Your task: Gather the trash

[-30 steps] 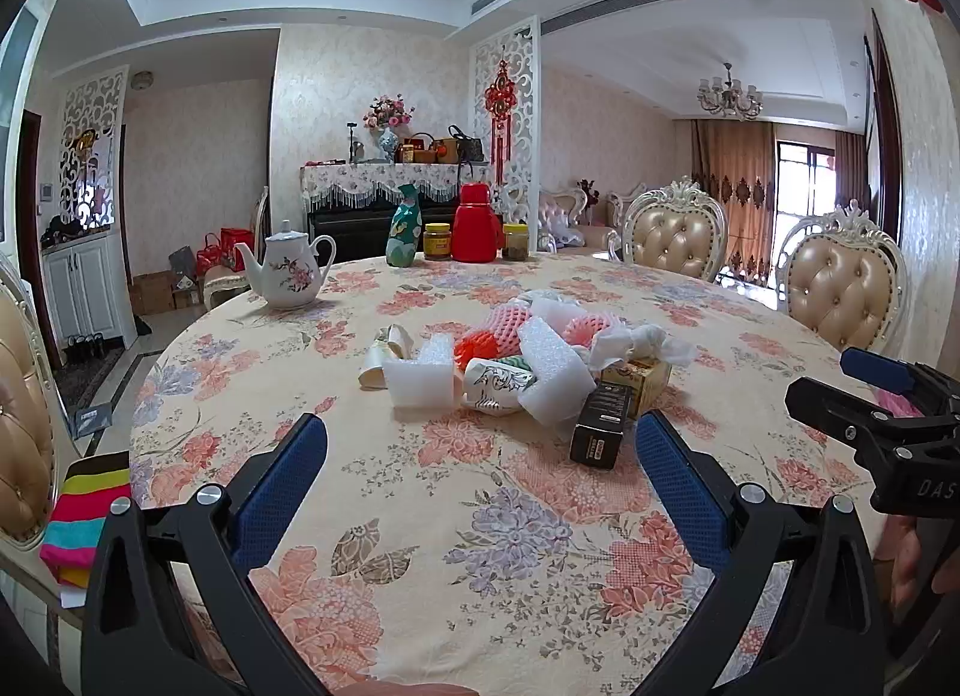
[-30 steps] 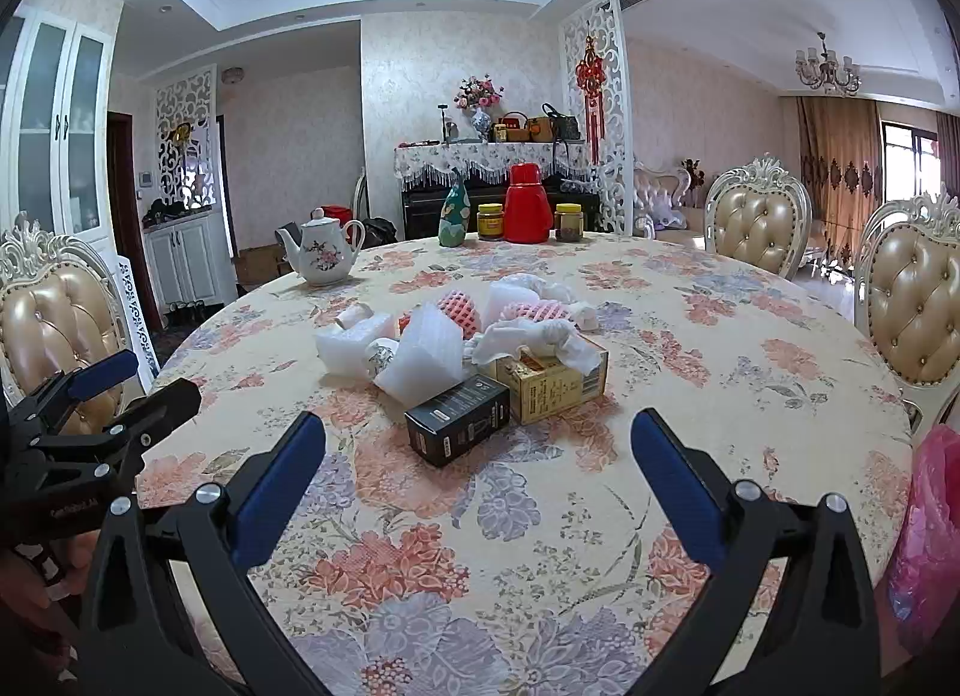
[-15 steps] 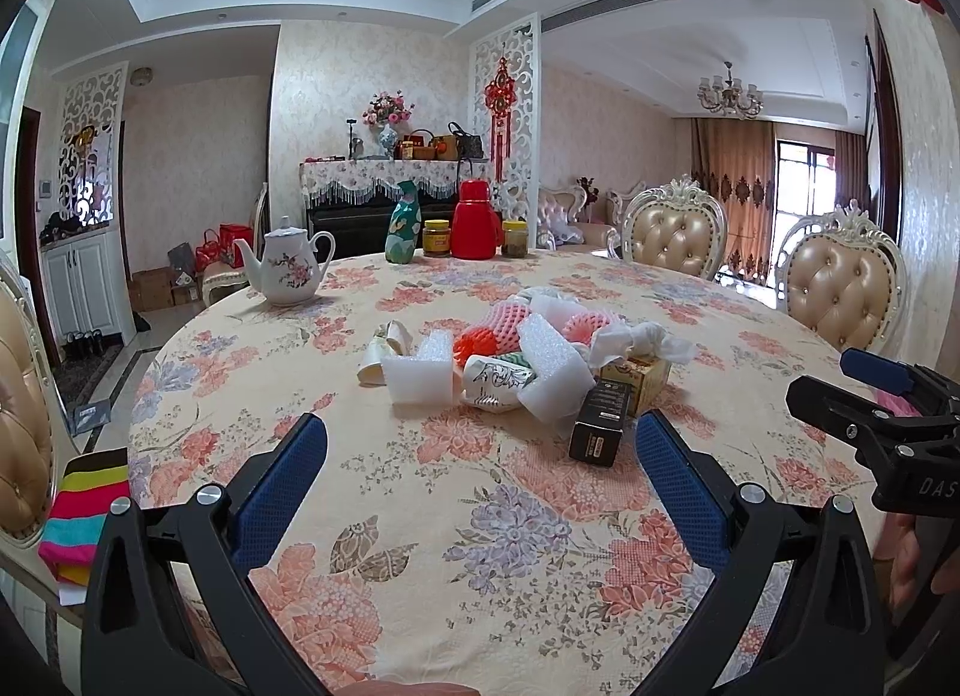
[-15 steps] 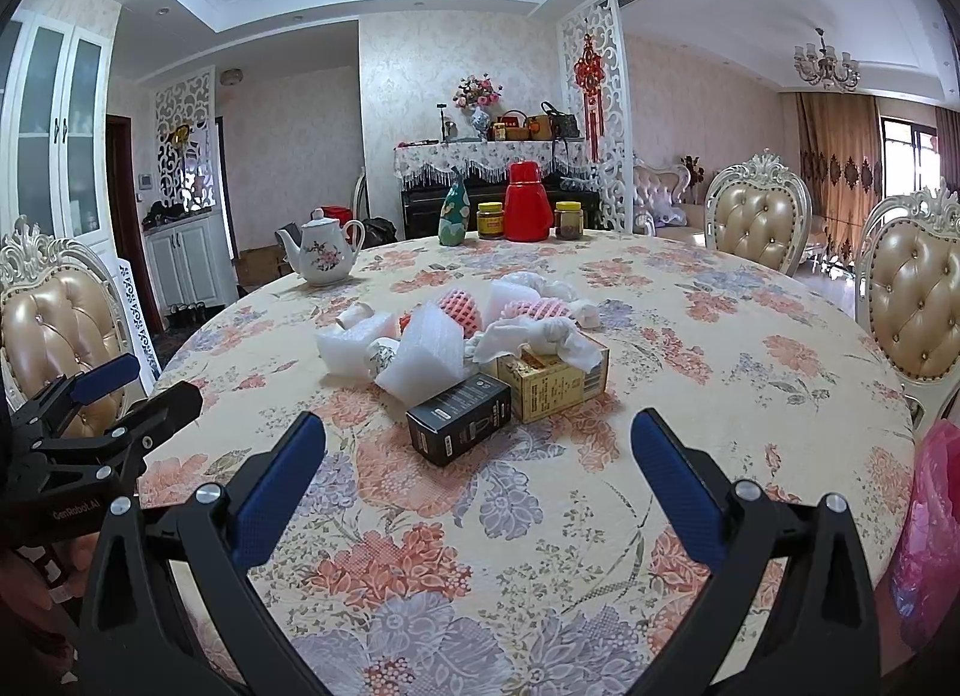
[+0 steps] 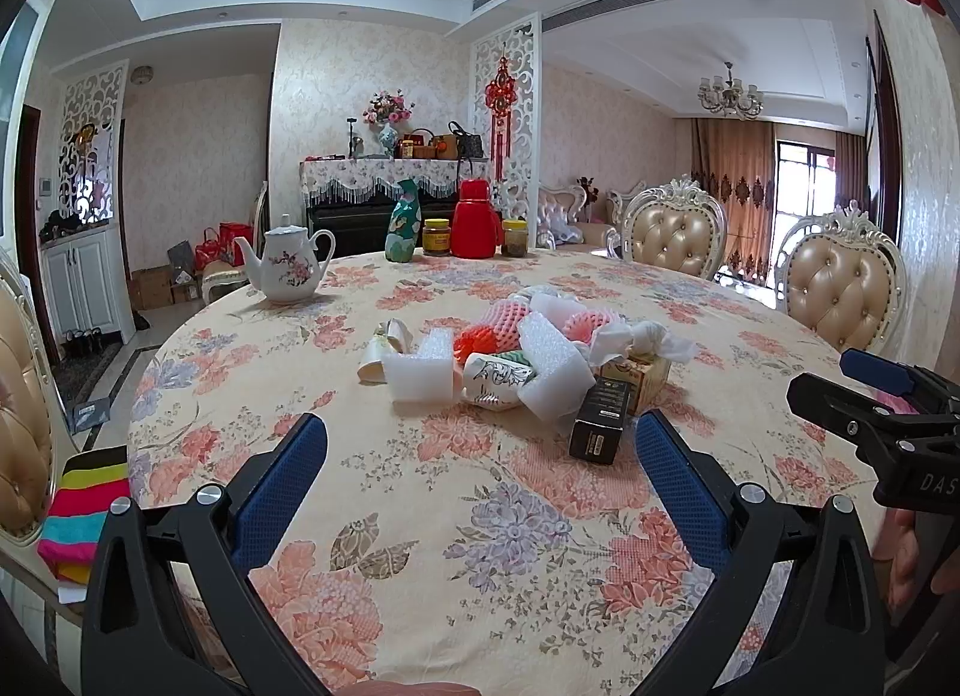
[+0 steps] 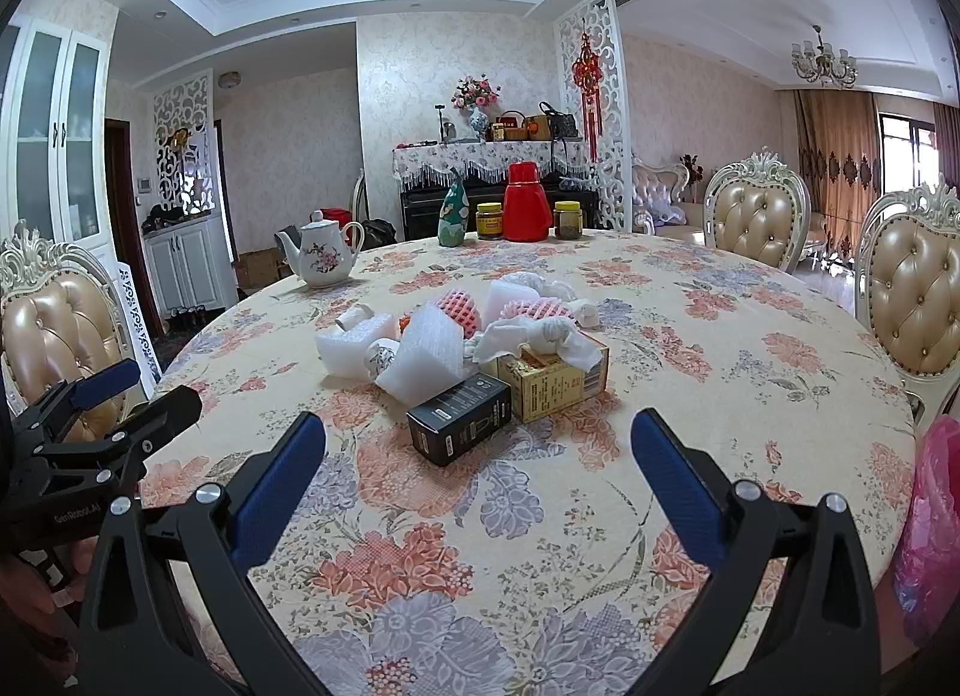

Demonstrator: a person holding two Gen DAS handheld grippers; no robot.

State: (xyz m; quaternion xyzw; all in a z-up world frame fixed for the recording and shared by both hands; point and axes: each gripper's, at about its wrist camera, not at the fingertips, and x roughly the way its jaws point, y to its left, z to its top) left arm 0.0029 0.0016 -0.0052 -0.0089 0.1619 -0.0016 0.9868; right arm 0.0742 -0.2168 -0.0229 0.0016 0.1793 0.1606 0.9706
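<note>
Trash heap (image 6: pixel 462 348): middle of the desk (image 6: pixel 720 396).
Black box (image 6: pixel 459 426): lying flat, nearest the claws, long axis pointing back-right.
Left claw (image 5: pixel 480 492): apart, empty.
Right claw (image 6: pixel 480 489): apart, empty.

white teapot (image 5: pixel 288 266) on floral tablecloth (image 5: pixel 420 516); red thermos (image 5: pixel 477 219) beyond

Left claw (image 5: pixel 480 474) and right claw (image 6: pixel 477 471), both spread wide and empty, held level side by side; a hand (image 6: pixel 36 588) grips the left handle.
</note>
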